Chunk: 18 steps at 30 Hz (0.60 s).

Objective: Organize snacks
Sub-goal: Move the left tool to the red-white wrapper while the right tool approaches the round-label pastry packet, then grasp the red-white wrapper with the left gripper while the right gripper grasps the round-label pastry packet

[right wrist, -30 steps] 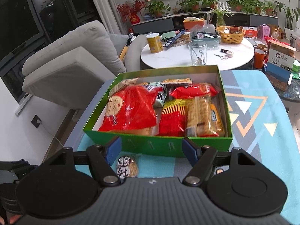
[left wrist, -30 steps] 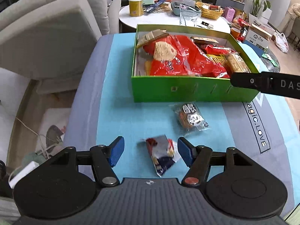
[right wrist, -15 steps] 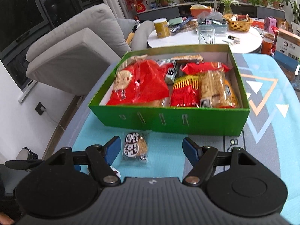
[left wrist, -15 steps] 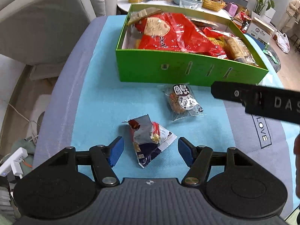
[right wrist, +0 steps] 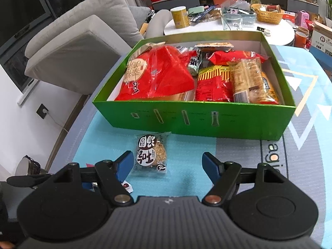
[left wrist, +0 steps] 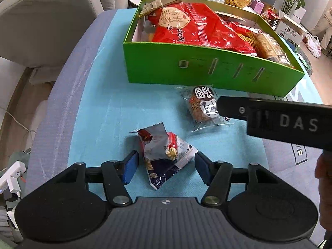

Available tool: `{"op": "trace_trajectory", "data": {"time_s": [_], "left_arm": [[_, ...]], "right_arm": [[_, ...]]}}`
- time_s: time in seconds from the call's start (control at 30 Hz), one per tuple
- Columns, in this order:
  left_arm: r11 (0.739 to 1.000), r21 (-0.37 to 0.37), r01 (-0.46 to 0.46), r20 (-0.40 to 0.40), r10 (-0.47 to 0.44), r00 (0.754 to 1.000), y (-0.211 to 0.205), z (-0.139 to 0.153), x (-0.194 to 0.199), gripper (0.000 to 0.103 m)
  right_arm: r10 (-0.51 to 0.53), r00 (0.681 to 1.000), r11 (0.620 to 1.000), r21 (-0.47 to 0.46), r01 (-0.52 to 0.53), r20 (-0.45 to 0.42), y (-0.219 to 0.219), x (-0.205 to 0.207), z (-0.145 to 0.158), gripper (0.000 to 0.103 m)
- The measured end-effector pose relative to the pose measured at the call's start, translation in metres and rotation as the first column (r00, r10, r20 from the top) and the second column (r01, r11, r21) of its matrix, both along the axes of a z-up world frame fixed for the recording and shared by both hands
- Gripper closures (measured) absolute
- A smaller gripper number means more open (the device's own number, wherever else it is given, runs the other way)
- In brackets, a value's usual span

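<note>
A green snack box (right wrist: 193, 122) sits nearly full on the blue-matted worktop (left wrist: 99, 108), packed with a large red bag (right wrist: 157, 74), a red-and-yellow packet (right wrist: 211, 85) and a pack of biscuits (right wrist: 247, 78). Two items remain outside: a silver-and-navy foil snack packet (left wrist: 166, 153), lying between the spread left tongs (left wrist: 165, 167), and a round cookie in clear wrap (right wrist: 151, 153), just in front of the box, inside the released right tongs (right wrist: 168, 165). Neither appears gripped; the job looks close to finished.

A yellow can (right wrist: 180, 17), a glass (right wrist: 231, 21) and a wicker basket (right wrist: 269, 14) are standing on the round white table (right wrist: 278, 33).
</note>
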<state>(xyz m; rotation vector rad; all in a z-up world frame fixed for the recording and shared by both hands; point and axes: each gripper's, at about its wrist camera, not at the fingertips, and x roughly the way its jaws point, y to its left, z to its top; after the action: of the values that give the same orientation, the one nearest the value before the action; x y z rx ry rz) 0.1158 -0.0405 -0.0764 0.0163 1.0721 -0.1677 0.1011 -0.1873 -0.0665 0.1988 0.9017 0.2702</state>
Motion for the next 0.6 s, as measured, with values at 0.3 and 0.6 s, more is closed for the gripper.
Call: {"op": "trace_trajectory", "data": {"time_s": [0.3, 0.6], "left_arm": [[0.999, -0.034, 0.01, 0.034, -0.009, 0.999, 0.009, -0.001, 0.003, 0.059], [1.0, -0.023, 0.001, 0.052, 0.0, 0.999, 0.014, 0.0, -0.005, 0.06]], "right_arm": [[0.03, 0.999, 1.0, -0.008, -0.03, -0.01, 0.015, 0.009, -0.003, 0.035], [0.051, 0.998, 0.998, -0.047, -0.052, -0.022, 0.031, 0.016, -0.012, 0.035]]}}
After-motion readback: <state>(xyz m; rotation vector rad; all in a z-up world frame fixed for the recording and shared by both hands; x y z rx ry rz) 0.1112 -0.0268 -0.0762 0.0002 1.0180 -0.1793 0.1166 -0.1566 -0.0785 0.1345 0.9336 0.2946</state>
